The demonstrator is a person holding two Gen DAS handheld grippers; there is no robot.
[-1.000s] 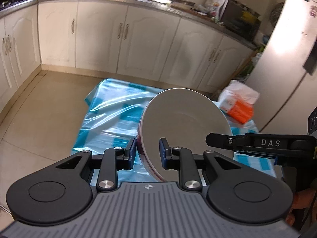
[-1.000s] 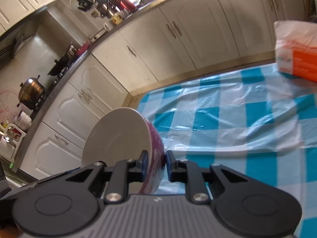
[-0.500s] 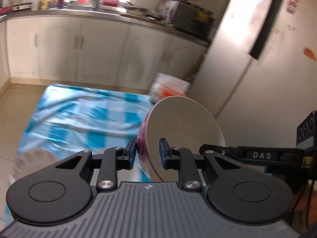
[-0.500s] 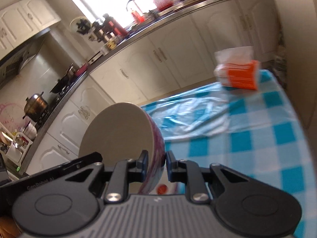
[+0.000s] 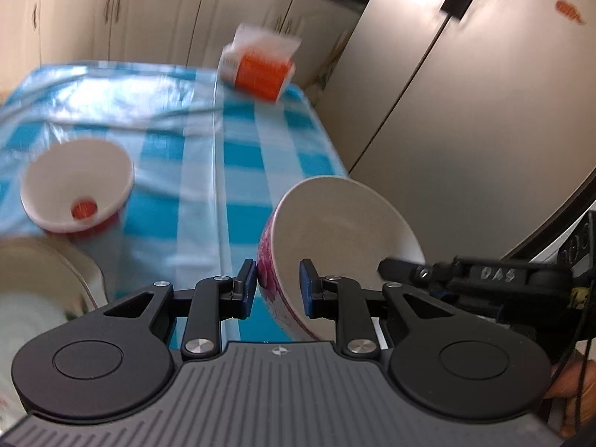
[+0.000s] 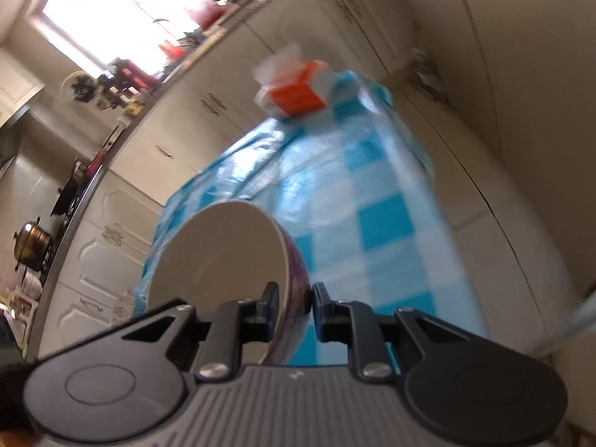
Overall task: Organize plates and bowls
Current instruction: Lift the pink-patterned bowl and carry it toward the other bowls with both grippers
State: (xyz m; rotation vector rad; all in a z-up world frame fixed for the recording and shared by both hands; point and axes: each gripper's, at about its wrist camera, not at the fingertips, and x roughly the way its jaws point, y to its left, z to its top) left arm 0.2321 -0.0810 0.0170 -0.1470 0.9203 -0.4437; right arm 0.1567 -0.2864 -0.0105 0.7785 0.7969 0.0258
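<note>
Both grippers [image 5: 278,283] [image 6: 296,307] clamped on one floral bowl [image 5: 335,231] | red-bottomed bowl [image 5: 76,186], blurred tissue pack [image 5: 259,65] on checked tablecloth [image 5: 238,141] | plate [image 5: 44,290] cropped left

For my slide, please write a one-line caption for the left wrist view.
Both grippers' fingers clamp one pink-patterned bowl above the checked tablecloth, near a red-based bowl.

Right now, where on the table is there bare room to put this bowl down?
The checked cloth lies bare between the red-bottomed bowl and the orange box, and along the right edge. Near left is crowded: plate beside that bowl.
</note>
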